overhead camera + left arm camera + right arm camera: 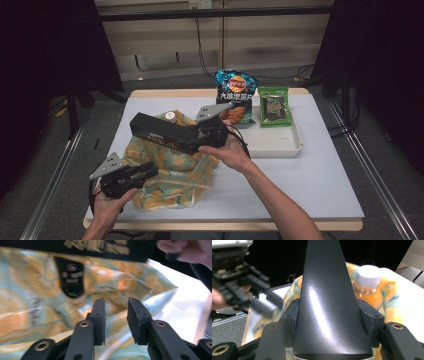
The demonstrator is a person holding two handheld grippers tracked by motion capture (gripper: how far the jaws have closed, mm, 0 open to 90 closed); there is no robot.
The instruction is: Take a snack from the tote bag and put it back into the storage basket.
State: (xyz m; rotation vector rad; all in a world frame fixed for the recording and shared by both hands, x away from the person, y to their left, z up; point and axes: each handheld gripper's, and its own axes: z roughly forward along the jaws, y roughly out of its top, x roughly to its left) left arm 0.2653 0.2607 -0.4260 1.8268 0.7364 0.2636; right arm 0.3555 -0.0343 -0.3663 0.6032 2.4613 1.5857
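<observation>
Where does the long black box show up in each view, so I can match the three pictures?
High view: black box, left of centre, above the bag, one end in the right gripper.
Left gripper view: the box runs along the top edge.
Right gripper view: the box fills the centre, clamped between the fingers.
Shared landmark: the orange-patterned bag.

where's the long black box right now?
The long black box is clamped in the right gripper, left of centre in the high view, held above the patterned bag beside the orange-drink bottle, with the white tray to its right.
</observation>
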